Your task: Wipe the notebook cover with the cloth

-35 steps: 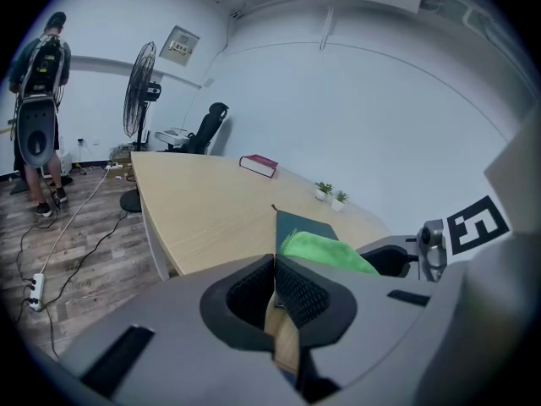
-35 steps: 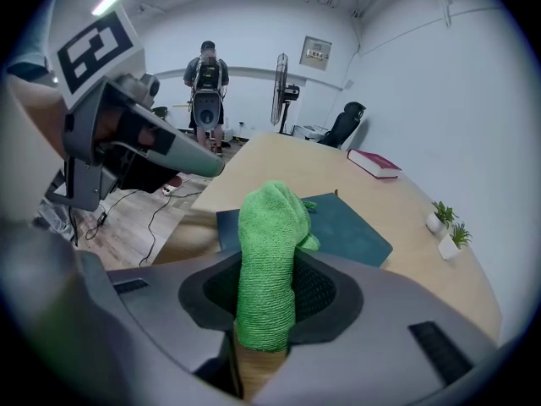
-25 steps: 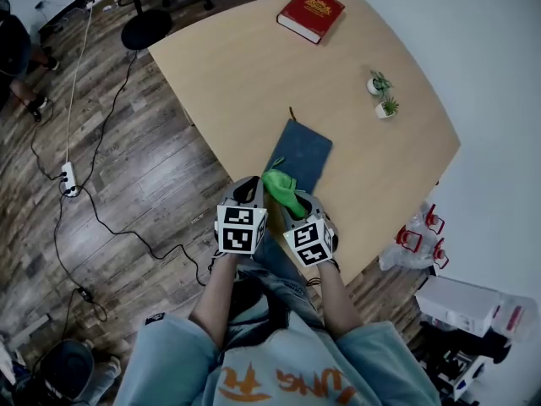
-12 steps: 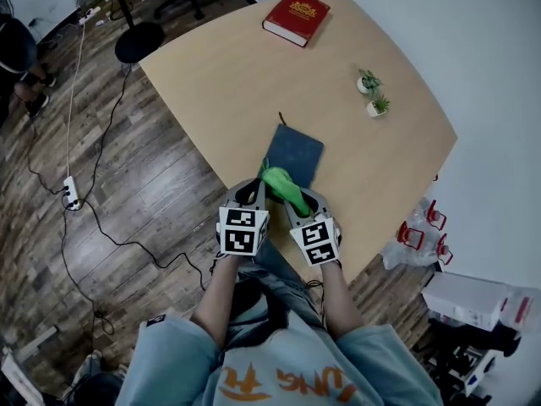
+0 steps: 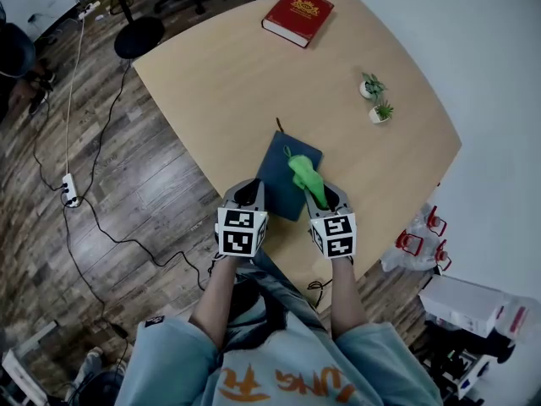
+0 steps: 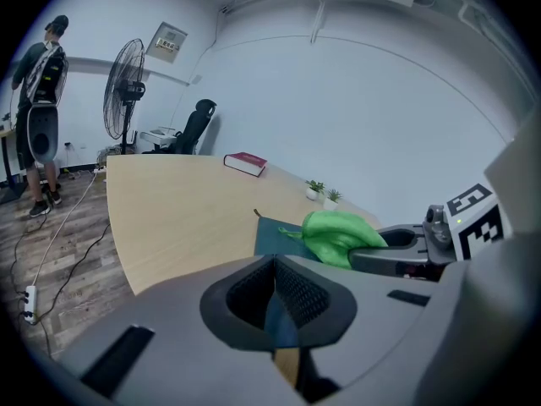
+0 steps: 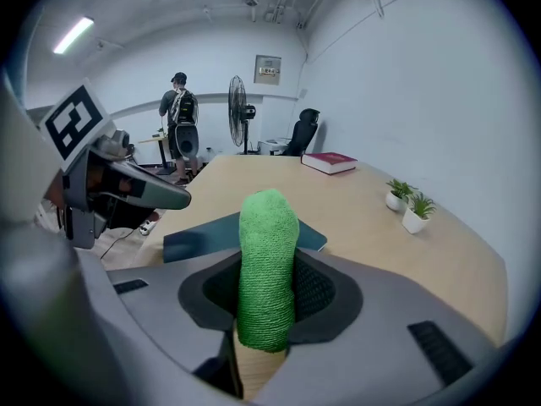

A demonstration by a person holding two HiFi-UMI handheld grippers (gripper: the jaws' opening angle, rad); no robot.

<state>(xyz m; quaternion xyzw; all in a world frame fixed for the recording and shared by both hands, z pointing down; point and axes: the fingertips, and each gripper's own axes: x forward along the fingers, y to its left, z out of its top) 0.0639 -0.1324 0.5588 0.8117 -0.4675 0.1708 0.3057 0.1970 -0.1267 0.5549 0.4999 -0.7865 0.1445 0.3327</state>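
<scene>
Head view: we see the dark blue notebook (image 5: 277, 176) flat near the table's (image 5: 228, 83) near edge, with the green cloth (image 5: 303, 172) over its right part. Right gripper view: the right gripper (image 7: 266, 265) has its jaws clamped on the cloth, which sticks out past the tips. Left gripper view: the left gripper (image 6: 273, 265) has its jaws together, at the notebook's near left edge; we cannot tell whether it touches. A red book (image 5: 297, 15) and two small potted plants (image 5: 376, 100) lie well apart, farther back.
</scene>
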